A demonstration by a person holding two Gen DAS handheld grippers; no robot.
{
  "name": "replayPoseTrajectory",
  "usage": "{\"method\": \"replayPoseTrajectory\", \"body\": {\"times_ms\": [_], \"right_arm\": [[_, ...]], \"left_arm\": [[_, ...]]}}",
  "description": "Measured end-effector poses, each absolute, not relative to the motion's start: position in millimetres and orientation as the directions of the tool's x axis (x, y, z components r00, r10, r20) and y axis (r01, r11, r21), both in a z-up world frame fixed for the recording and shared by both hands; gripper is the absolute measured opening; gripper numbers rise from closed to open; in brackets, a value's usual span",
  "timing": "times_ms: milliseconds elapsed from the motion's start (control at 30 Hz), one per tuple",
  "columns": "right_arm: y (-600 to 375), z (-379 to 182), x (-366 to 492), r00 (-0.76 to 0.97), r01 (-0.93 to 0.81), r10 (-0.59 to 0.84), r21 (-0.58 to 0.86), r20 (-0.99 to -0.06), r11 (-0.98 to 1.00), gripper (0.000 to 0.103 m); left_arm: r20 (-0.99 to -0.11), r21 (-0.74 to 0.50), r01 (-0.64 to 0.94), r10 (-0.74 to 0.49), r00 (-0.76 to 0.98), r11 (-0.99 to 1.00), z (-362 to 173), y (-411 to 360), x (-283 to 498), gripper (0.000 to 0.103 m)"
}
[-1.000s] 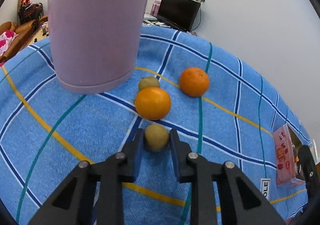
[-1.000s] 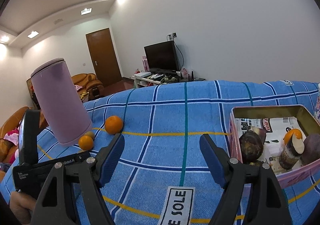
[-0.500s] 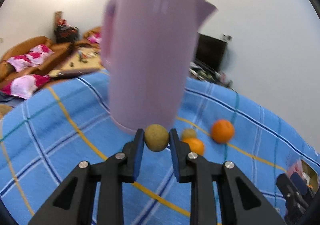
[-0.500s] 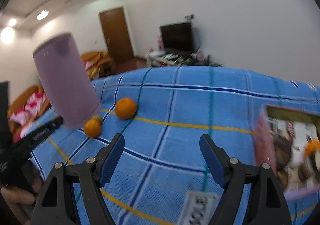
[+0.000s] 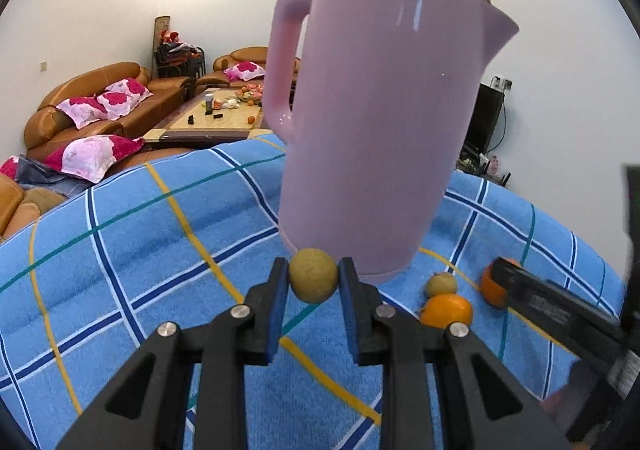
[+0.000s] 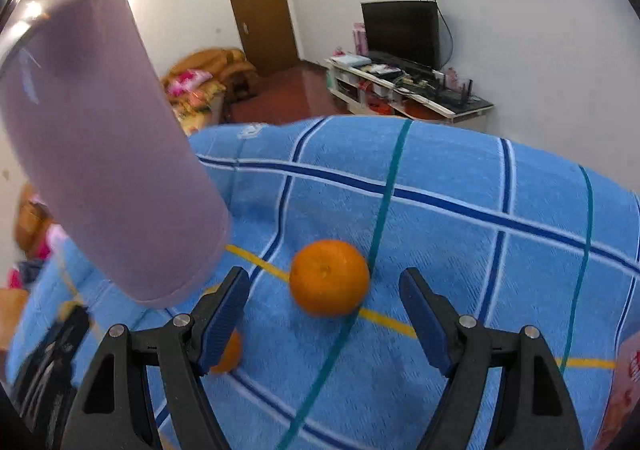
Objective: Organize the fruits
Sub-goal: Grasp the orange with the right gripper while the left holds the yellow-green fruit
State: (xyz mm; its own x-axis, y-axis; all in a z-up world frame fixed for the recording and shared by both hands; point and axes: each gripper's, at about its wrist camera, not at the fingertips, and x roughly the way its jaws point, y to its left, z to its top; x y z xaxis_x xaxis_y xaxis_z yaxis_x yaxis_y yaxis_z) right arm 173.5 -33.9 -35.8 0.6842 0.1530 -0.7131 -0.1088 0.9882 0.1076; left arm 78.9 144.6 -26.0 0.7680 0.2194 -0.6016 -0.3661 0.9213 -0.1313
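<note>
On blue cloth (image 5: 120, 242): two oranges (image 5: 446, 310), one green fruit (image 5: 441, 283).

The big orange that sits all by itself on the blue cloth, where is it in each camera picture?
Left wrist view: the lone orange is at the right, half hidden behind the right tool's black body.
Right wrist view: it sits in the middle, just ahead of the right tool, whose fingers stand apart.
Shared landmark: the pink jug.

Jug (image 5: 380, 121) on tablecloth (image 5: 120, 250), mandarins (image 5: 446, 310) right of it, sofas (image 5: 100, 105) behind
</note>
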Motion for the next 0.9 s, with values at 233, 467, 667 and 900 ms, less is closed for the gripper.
{"method": "replayPoseTrajectory", "body": {"times_ms": [233, 467, 667, 900], "right_arm": [[-22.5, -56.1, 191.0, 0.63, -0.078, 0.077, 0.036, -0.773, 0.996, 0.058], [-28.4, -54.8, 176.9, 0.622, -0.082, 0.052, 0.002, -0.781, 0.997, 0.05], [-46.5, -46.1, 128.5, 0.667, -0.071, 0.049, 0.002, -0.743, 0.997, 0.049], [-68.5, -25.4, 52.0, 0.783, -0.03, 0.023, -0.001, -0.622, 1.0, 0.049]], "left_arm": [[-0.605, -0.112, -0.375, 0.236, 0.76, 0.92, -26.6, 141.2, 79.6, 0.027], [-0.602, -0.097, -0.369, 0.241, 0.761, 0.924, -27.4, 137.4, 81.4, 0.027], [-0.594, -0.084, -0.362, 0.245, 0.766, 0.928, -26.2, 134.3, 82.7, 0.027], [-0.533, -0.069, -0.313, 0.23, 0.814, 0.947, -18.6, 120.9, 72.4, 0.027]]}}
